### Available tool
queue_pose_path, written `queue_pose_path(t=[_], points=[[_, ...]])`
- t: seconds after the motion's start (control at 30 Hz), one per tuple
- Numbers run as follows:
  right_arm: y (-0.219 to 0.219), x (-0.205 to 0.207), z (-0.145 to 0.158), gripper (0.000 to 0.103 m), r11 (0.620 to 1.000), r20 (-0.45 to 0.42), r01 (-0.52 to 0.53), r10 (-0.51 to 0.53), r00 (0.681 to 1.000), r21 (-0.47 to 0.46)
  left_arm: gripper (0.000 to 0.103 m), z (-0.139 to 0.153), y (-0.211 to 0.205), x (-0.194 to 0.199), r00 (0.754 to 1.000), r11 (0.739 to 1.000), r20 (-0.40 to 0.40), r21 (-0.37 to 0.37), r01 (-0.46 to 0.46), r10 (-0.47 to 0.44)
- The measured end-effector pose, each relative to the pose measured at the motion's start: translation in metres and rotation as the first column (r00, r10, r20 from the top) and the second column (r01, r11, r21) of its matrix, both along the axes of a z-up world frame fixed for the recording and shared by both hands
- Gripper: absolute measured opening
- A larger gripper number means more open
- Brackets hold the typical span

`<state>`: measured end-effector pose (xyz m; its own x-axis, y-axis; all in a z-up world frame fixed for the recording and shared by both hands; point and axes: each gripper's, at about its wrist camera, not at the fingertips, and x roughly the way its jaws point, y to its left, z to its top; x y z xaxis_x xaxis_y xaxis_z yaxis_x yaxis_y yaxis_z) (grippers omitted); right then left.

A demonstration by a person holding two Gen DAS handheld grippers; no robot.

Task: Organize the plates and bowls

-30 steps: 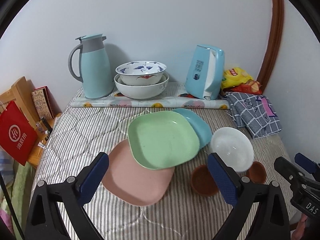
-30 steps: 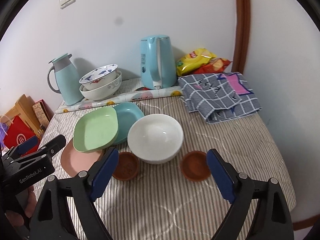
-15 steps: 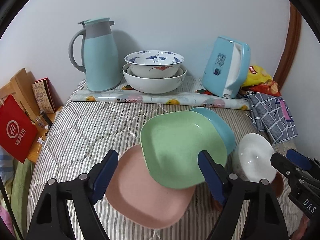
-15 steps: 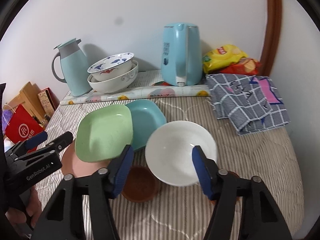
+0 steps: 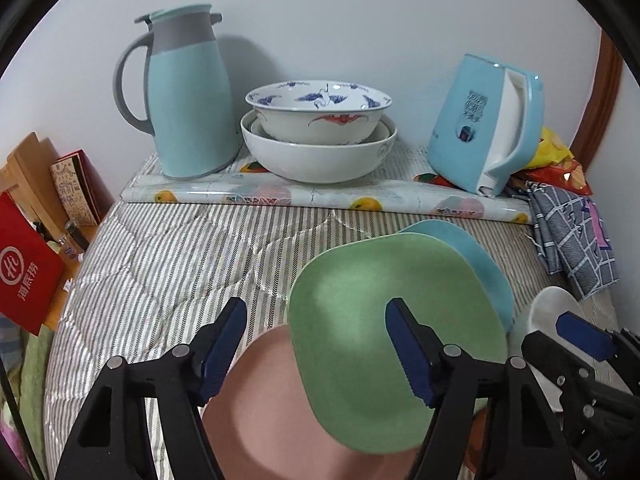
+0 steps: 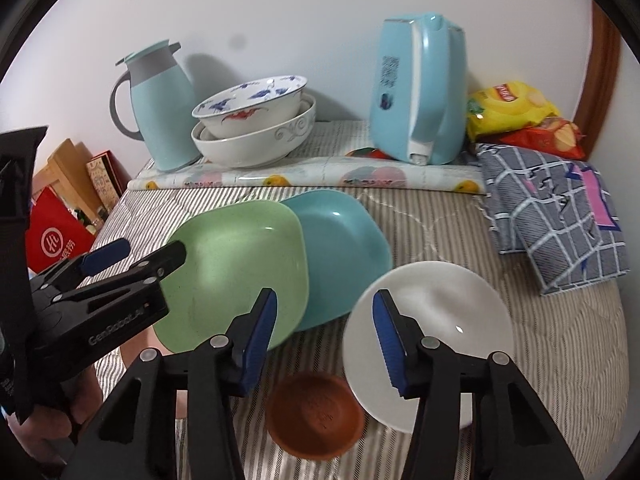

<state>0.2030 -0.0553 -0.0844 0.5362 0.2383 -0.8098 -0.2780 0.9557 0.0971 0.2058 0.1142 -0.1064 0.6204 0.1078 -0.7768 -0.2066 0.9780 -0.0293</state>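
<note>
**Both jaws narrowing over the dishes, nothing gripped yet**

The jaws of the left gripper stand part open and have just been closing; the near-left edge of the green plate lies between them, one pad over the plate's face and the other over the striped bed cover, and I cannot see either pad pressing. The jaws of the right gripper are also part open and have just been closing, straddling the left rim of the white bowl, with no contact showing.

The green plate lies tilted, overlapping the pink plate under its near side and the blue plate behind it. A small brown dish sits just in front of the white bowl. Two larger bowls are nested at the back, between the jug and the kettle.

The plates look like light, stiff plastic with a matte face: easy to lift, likely to pivot if pinched at one corner, so I would take the raised rim squarely on a side that overhangs. The white bowl looks glossy and probably ceramic: heavier, slippery and breakable, so a firm bite over the rim wall seems best. The soft quilt gives under load, which may let dishes tip
</note>
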Motion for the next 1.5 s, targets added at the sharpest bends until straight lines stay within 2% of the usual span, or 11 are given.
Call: queue_pose_path(t=[0.3,0.37,0.47,0.57,0.63,0.73,0.87,1.27,1.5], points=[[0.014,0.019,-0.024,0.042,0.999,-0.059,-0.033,0.033,0.998,-0.003,0.062,-0.021,0.01,0.023,0.999,0.999,-0.035,-0.038,-0.019,0.017],[0.017,0.023,-0.028,0.04,0.999,-0.068,-0.038,0.037,0.997,-0.01,0.054,-0.026,0.01,0.026,0.999,0.999,-0.044,-0.043,-0.017,0.015],[0.02,0.029,-0.034,0.035,0.999,-0.082,-0.044,0.042,0.996,-0.023,0.048,-0.033,0.012,0.029,0.998,0.997,-0.06,-0.069,-0.017,0.012],[0.021,0.032,-0.04,0.025,0.998,-0.09,-0.047,0.044,0.995,-0.031,0.038,-0.036,0.014,0.029,0.998,0.997,-0.067,-0.076,-0.016,0.011],[0.022,0.033,-0.042,0.013,0.998,-0.098,-0.053,0.05,0.994,-0.03,0.03,-0.036,0.014,0.028,0.998,0.996,-0.059,-0.089,-0.008,0.002],[0.025,0.033,-0.043,0.008,0.998,-0.083,-0.055,0.052,0.995,-0.032,0.023,-0.035,0.012,0.026,0.998,0.997,-0.055,-0.079,-0.005,0.0],[0.026,0.032,-0.043,0.008,0.998,-0.068,-0.046,0.042,0.997,-0.052,0.015,-0.032,0.016,0.021,0.999,0.996,-0.049,-0.083,-0.011,0.007],[0.033,0.012,-0.027,0.006,0.997,-0.031,-0.079,0.079,0.996,-0.006,0.013,-0.011,0.029,-0.014,0.999,0.996,-0.015,-0.076,-0.053,0.052],[0.046,-0.005,-0.024,0.006,0.992,-0.028,-0.123,0.123,0.992,0.001,0.012,-0.009,0.039,-0.039,0.996,0.994,-0.02,-0.067,-0.091,0.09]])
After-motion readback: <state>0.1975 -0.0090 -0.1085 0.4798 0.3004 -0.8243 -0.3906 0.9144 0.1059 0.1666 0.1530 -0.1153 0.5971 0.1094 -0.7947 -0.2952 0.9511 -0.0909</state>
